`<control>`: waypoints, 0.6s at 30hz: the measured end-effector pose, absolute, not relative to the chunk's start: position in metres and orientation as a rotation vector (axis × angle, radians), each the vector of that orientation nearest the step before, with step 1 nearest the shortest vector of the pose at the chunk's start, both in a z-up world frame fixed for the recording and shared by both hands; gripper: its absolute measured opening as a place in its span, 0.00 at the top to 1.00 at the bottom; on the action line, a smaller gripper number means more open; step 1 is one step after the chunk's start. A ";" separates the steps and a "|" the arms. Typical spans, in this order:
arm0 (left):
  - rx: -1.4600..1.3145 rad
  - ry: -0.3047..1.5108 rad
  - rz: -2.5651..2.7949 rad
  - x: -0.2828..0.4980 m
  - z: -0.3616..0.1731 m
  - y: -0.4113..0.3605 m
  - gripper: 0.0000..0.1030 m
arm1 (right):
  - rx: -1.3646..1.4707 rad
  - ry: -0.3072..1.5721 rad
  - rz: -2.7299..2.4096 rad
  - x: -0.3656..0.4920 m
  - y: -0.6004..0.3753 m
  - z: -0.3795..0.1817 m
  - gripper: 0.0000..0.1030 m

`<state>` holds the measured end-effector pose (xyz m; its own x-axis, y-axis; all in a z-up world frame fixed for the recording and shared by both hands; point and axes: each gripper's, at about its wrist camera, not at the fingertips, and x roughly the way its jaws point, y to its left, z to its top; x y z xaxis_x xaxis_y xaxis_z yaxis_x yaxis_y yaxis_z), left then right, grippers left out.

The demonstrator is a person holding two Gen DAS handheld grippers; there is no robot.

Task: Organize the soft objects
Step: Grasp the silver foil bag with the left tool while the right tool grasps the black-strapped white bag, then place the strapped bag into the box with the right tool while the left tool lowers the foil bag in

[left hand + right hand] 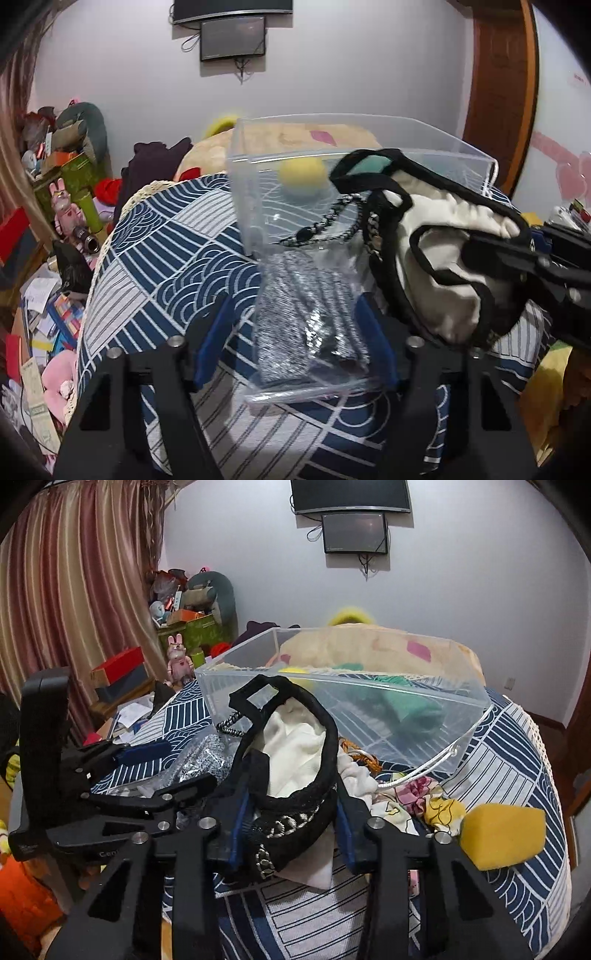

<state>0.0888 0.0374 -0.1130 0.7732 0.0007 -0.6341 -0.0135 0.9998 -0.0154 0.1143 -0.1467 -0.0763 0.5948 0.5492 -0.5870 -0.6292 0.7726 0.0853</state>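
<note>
A clear plastic box [258, 206] stands on the blue patterned cloth; a yellow ball [303, 177] and a green soft thing [402, 705] lie inside. My right gripper [291, 827] is shut on a white cloth bag with black trim [295, 749], held up in front of the box; the bag also shows in the left wrist view [443, 258]. My left gripper [295, 332] is open around a clear packet of grey glittery fabric [310, 321] lying on the cloth. A yellow sponge [502, 834] and a crumpled floral cloth [417, 794] lie to the right.
The table cloth [155, 266] covers a rounded table. Boxes, papers and plush toys [66, 206] crowd the floor at the left. A curtain [74, 590] hangs at the left; monitors [354, 531] are on the far wall. A wooden door [502, 92] is at the right.
</note>
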 end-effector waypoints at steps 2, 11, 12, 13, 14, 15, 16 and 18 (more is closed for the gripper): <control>-0.016 0.694 -0.016 0.088 -0.114 0.034 0.51 | -0.138 0.621 0.692 0.111 -0.148 -0.075 0.76; -0.060 0.681 -0.046 0.077 -0.108 0.034 0.71 | -0.141 0.546 0.684 0.097 -0.151 -0.060 0.85; -0.069 0.680 -0.049 0.075 -0.106 0.035 0.72 | -0.135 0.539 0.683 0.096 -0.153 -0.057 0.85; -0.077 0.679 -0.051 0.073 -0.105 0.036 0.73 | -0.128 0.530 0.681 0.095 -0.156 -0.054 0.85; -0.085 0.677 -0.053 0.071 -0.104 0.038 0.74 | -0.123 0.522 0.678 0.095 -0.158 -0.051 0.85; -0.092 0.674 -0.054 0.069 -0.102 0.039 0.75 | -0.118 0.512 0.674 0.095 -0.160 -0.048 0.85; -0.096 0.669 -0.055 0.068 -0.100 0.040 0.75 | -0.112 0.501 0.671 0.094 -0.163 -0.045 0.85; -0.099 0.655 -0.052 0.063 -0.095 0.042 0.76 | -0.101 0.480 0.662 0.093 -0.168 -0.040 0.85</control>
